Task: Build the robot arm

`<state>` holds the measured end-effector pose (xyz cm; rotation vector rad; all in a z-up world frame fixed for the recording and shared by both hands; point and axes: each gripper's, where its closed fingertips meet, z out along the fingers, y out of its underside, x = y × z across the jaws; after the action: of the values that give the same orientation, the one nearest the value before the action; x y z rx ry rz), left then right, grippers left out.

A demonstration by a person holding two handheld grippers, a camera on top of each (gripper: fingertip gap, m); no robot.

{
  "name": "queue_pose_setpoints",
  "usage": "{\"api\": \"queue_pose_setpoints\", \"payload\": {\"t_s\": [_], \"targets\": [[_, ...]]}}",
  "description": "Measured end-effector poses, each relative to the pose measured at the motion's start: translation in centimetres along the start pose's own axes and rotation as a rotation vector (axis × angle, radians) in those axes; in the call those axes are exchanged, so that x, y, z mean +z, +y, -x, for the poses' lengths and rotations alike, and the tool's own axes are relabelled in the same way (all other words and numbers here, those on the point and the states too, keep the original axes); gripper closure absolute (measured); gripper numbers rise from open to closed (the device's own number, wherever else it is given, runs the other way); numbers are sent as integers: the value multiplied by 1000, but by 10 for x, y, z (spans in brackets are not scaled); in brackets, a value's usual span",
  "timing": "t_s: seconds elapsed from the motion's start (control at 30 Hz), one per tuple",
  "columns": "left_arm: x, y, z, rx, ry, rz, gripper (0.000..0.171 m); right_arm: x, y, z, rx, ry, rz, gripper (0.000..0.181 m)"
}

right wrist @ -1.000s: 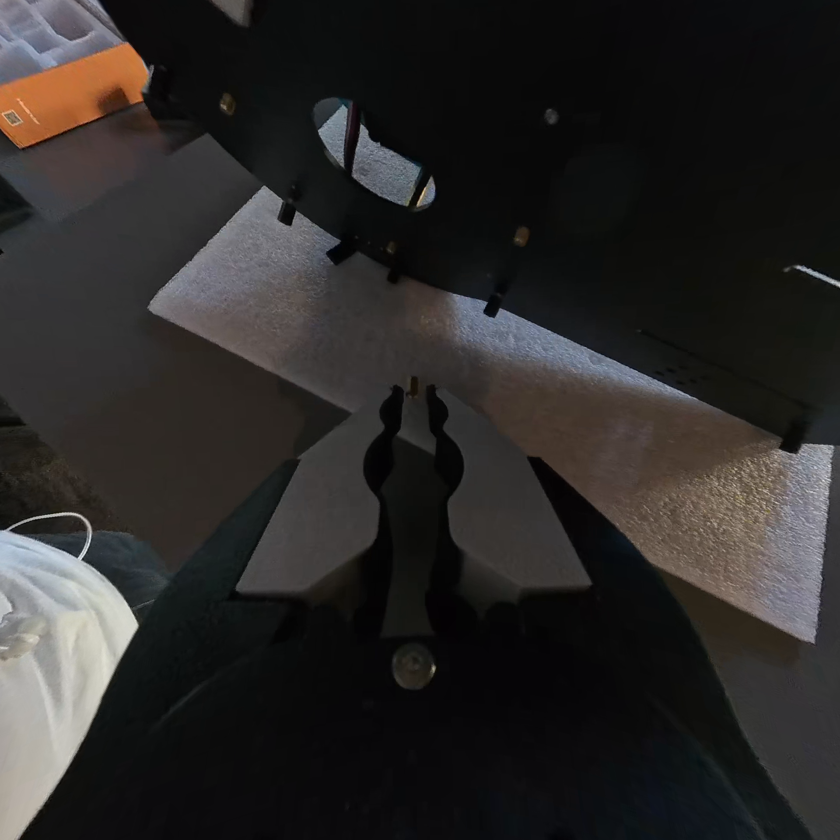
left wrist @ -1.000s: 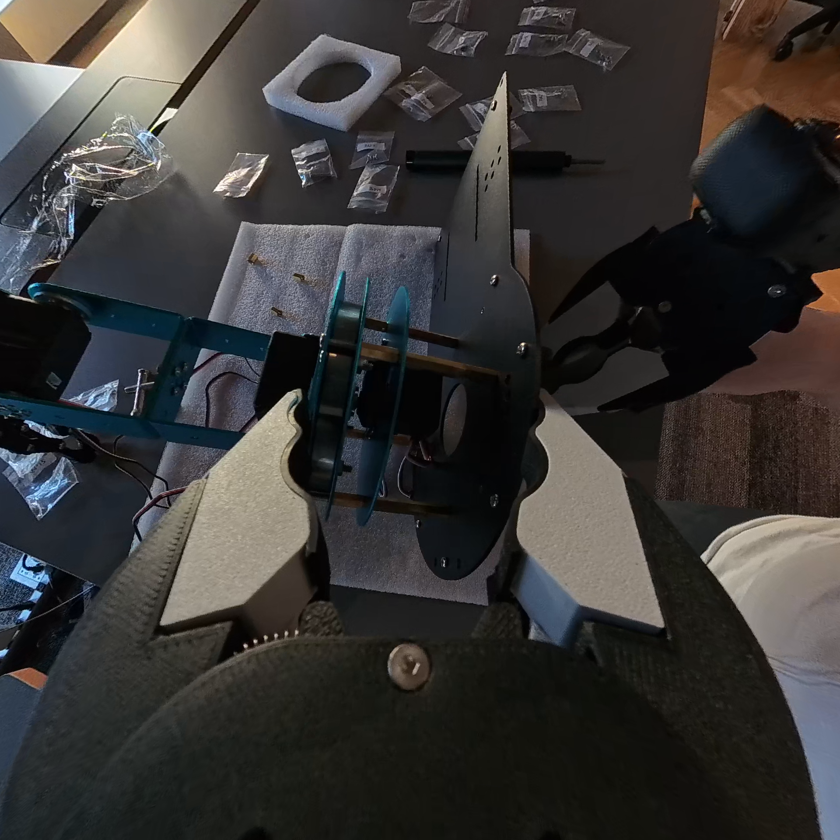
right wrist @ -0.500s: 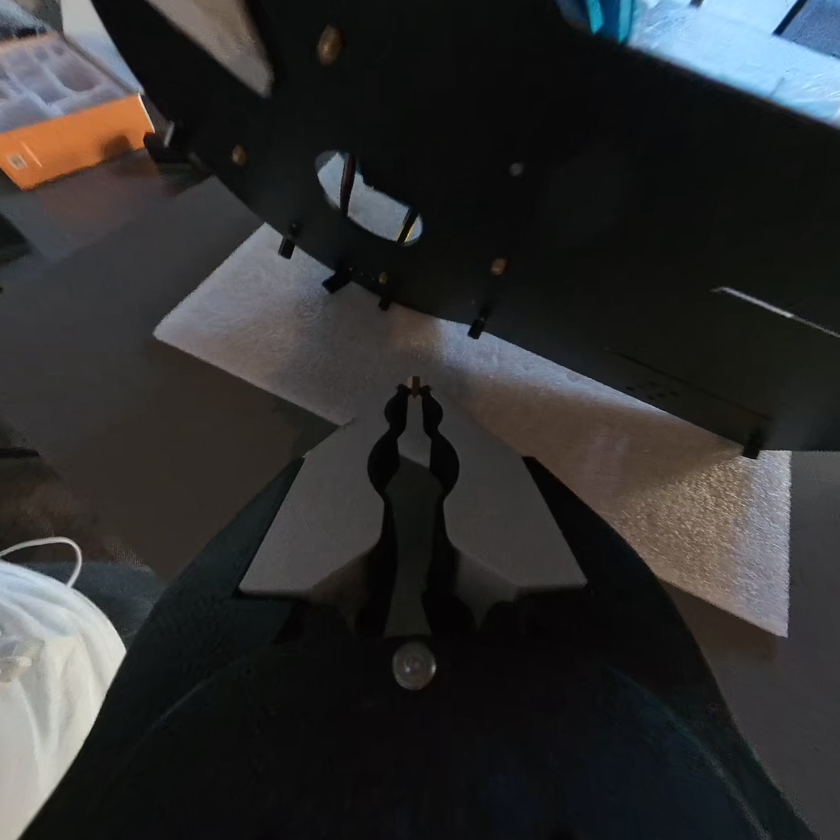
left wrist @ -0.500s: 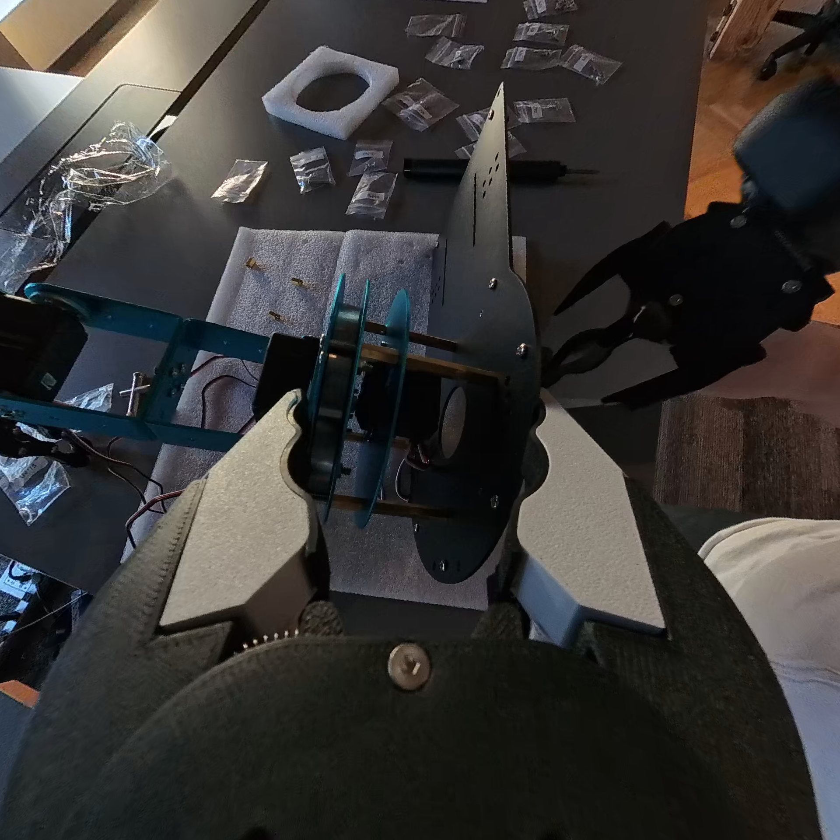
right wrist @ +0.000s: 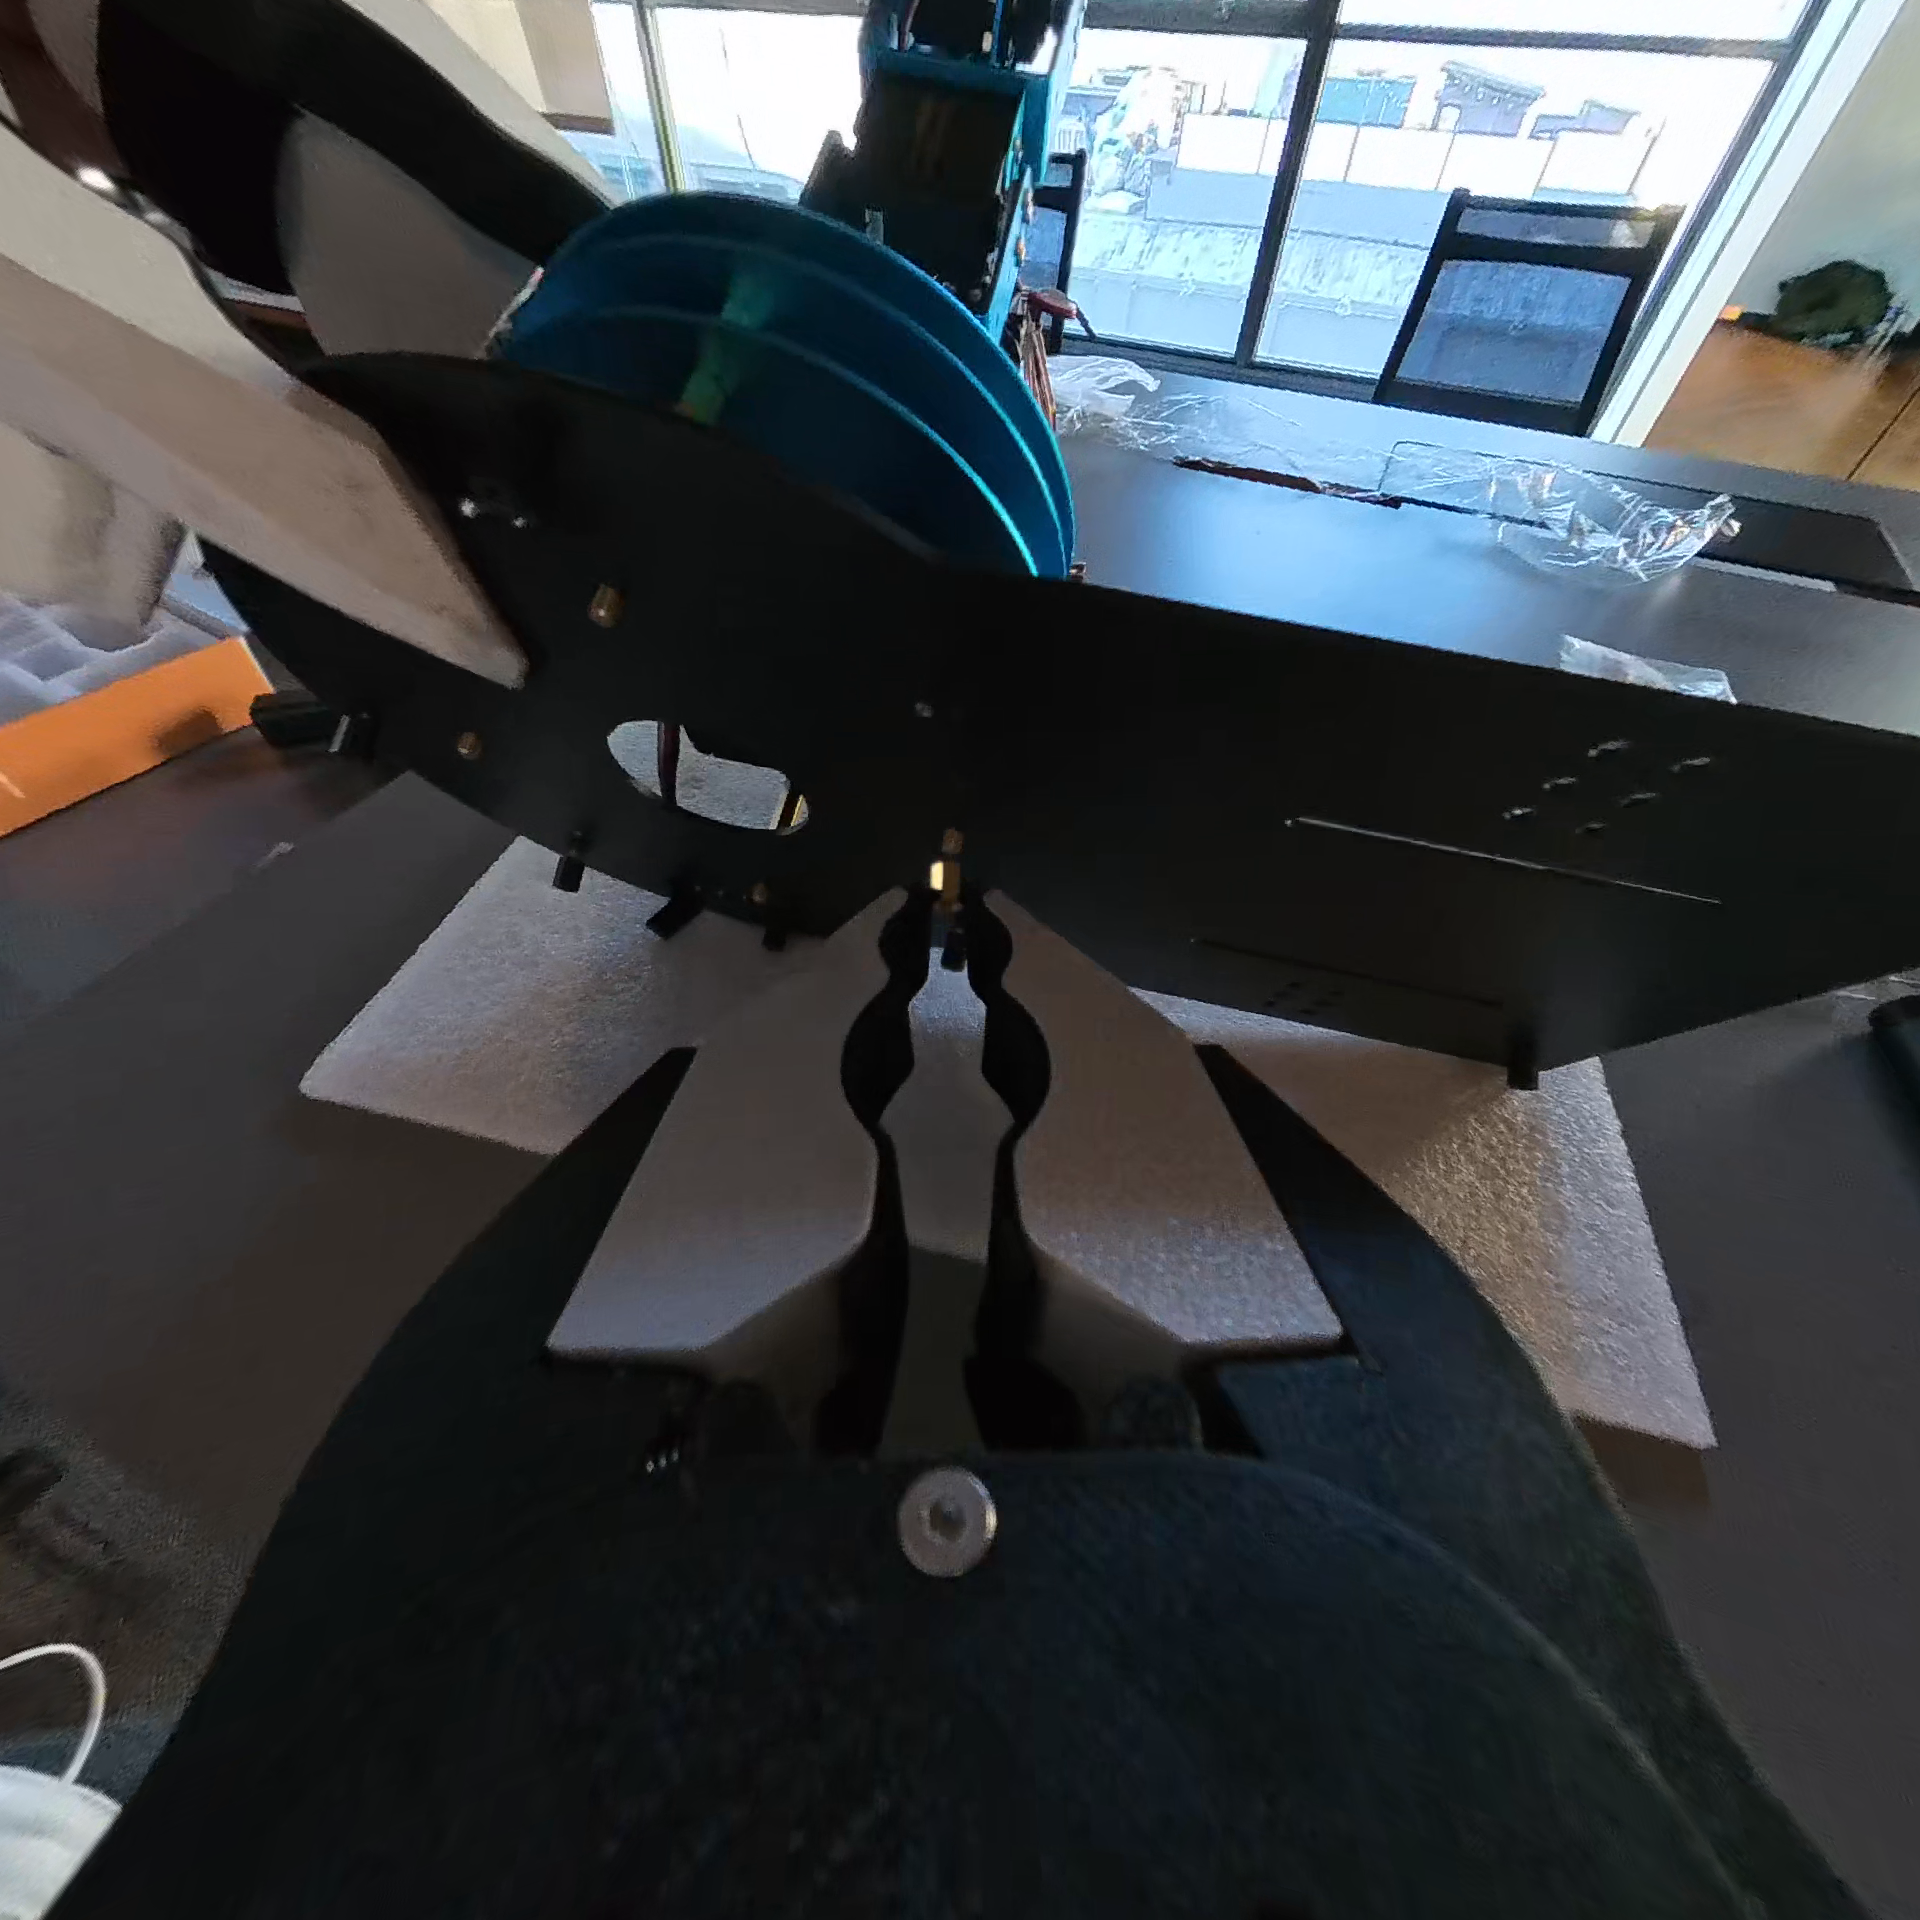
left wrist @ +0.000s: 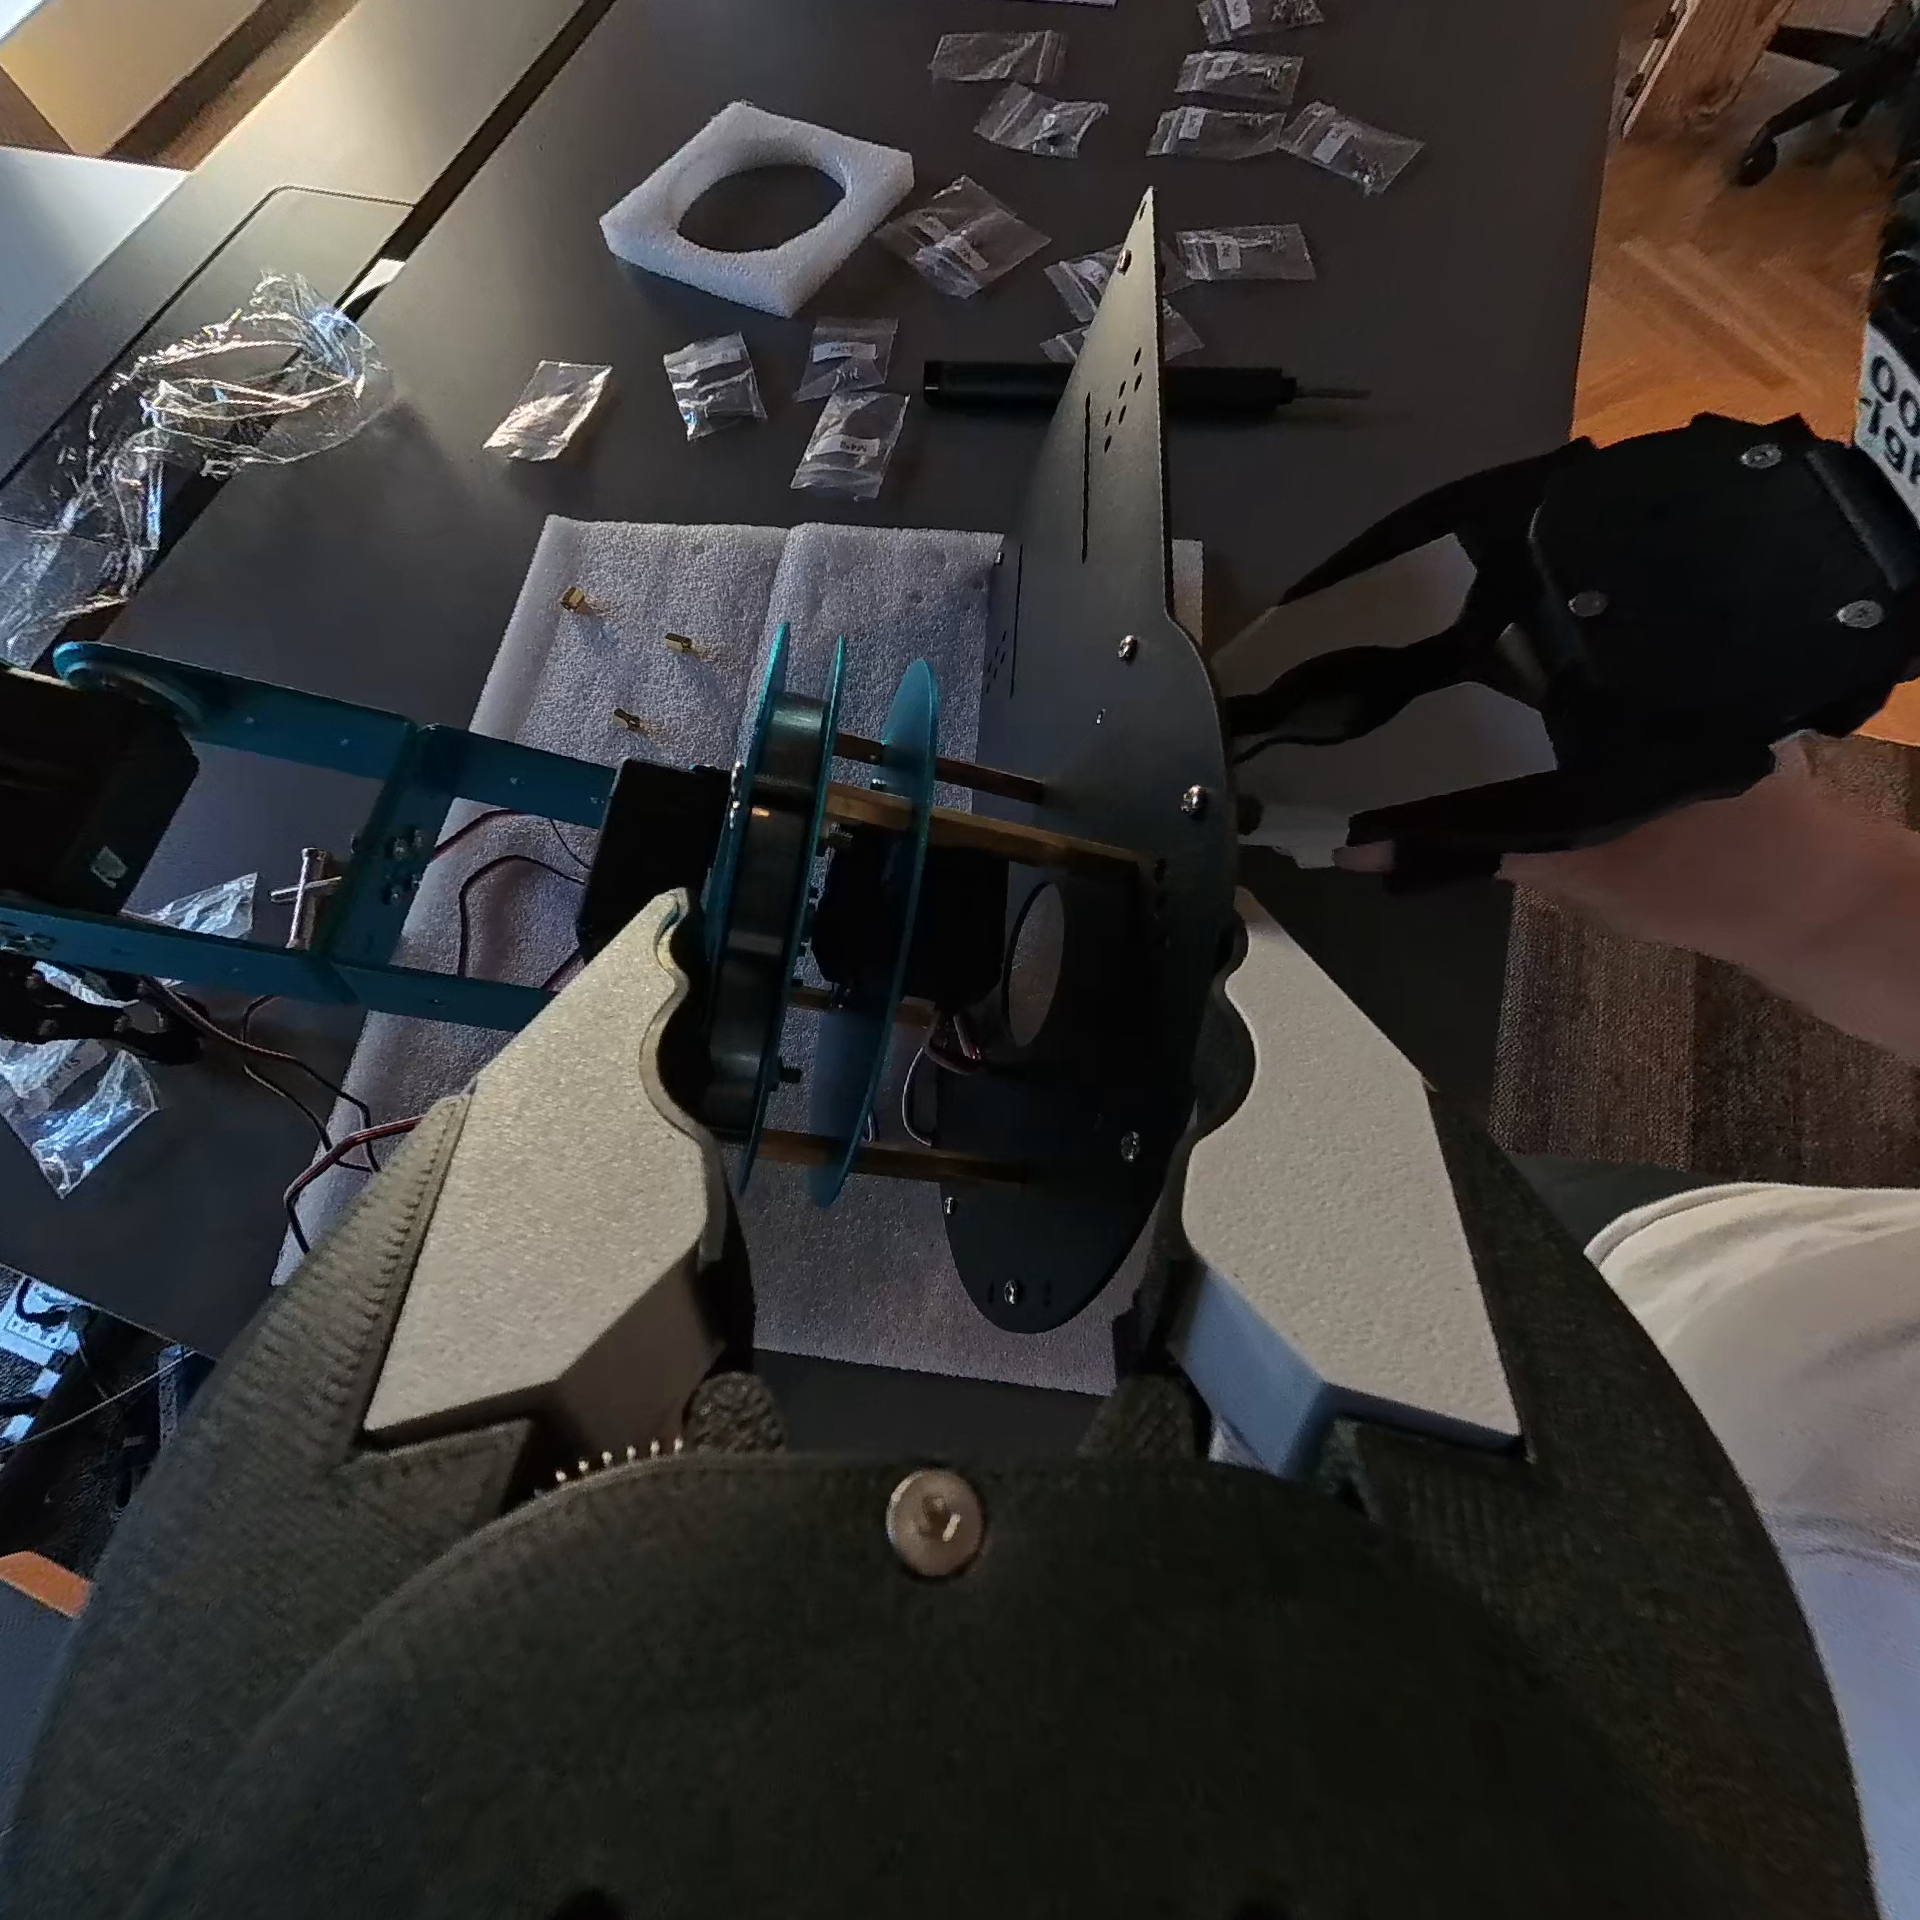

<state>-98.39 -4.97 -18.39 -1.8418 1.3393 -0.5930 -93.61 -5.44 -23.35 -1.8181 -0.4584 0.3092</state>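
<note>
My left gripper [left wrist: 951, 935] is shut on a robot-arm base assembly: a black base plate [left wrist: 1122, 790] joined by brass posts to teal discs [left wrist: 790, 894], with a teal arm [left wrist: 312, 831] reaching left. It holds the assembly tilted on edge above a white foam sheet [left wrist: 665, 644]. My right gripper [right wrist: 943, 914] is shut on a small brass standoff [right wrist: 943, 878], whose tip is at the underside of the black base plate [right wrist: 1143, 727]. The right gripper also shows in the left wrist view [left wrist: 1247, 748], behind the plate's right face.
Three brass standoffs [left wrist: 634, 655] lie on the foam sheet. Several small clear bags [left wrist: 842, 384], a square foam ring [left wrist: 758, 208], a black screwdriver [left wrist: 1226, 390] and crumpled plastic wrap [left wrist: 177, 416] lie on the dark table. An orange box [right wrist: 114, 727] sits at the left. One gripper's finger ends stand about 8 centimeters off the other's.
My right gripper has moved up and in with the brass standoff, from above the foam sheet to the plate's underside. The left gripper keeps the assembly held, tilted slightly differently.
</note>
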Motion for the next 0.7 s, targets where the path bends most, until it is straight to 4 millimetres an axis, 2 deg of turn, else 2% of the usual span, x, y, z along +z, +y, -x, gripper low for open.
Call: {"api": "queue_pose_setpoints", "payload": {"t_s": [0.37,0.7], "targets": [[0,0,0,0,1,3,77,5,-1,0,37,1,-12,177],[0,0,0,2,1,10,77,5,-1,1,236,-56,-16,177]]}}
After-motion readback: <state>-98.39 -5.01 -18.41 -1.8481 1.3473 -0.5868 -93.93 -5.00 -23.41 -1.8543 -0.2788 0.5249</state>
